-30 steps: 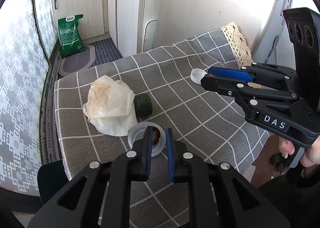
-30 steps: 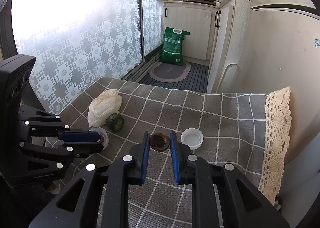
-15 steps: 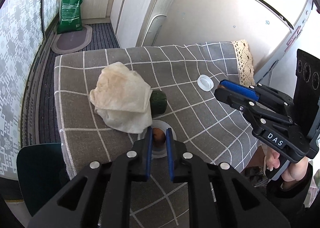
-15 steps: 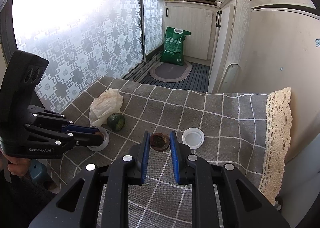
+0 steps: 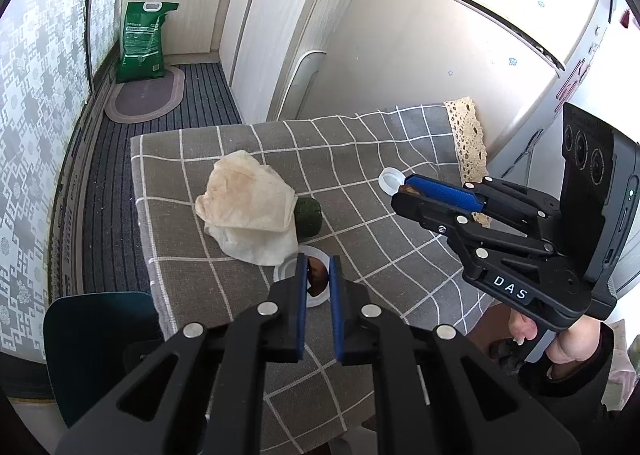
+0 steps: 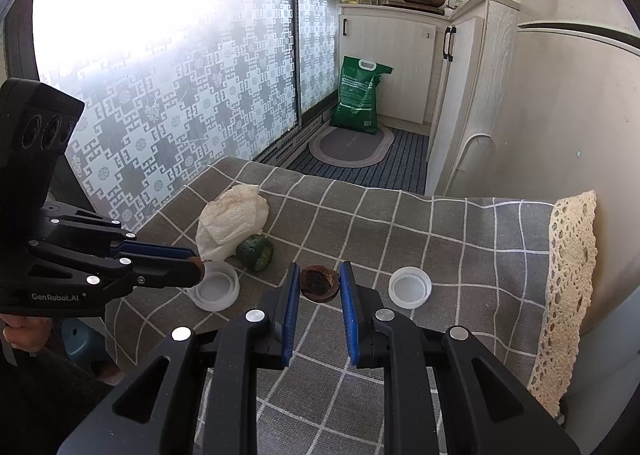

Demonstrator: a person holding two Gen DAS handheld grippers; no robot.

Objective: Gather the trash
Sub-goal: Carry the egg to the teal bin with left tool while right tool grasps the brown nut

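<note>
Hidden or unclear: the small brown scrap (image 5: pixel 317 276) was largely masked by the blue pads of the left gripper (image 5: pixel 318 275); what kind of scrap it was could not be made out. Only its tip was seen from the right wrist camera (image 6: pixel 197 265).
Left gripper: the jaws were closing, with the small brown scrap pinched between the pads, above a white lid (image 6: pixel 216 286) lying open side up on the checked tablecloth (image 6: pixel 460 251).
Right gripper (image 6: pixel 320 282): its fingers were drawn close on either side of a round dark brown piece (image 6: pixel 319 282); the pads were seen against its sides. Whether the piece rested on the cloth or was lifted could not be told.
Trash on the cloth: a crumpled paper napkin (image 5: pixel 248 207) was seen touching a dark green lump (image 5: pixel 308 215); a second white lid (image 6: pixel 410 288) lay just right of the right gripper.
Orientation: no long axis could be read on the pinched scraps; the napkin's length ran from the green lump toward the far table edge.
Cut off: one hand (image 5: pixel 568 347) on the right gripper's handle was partly seen.
</note>
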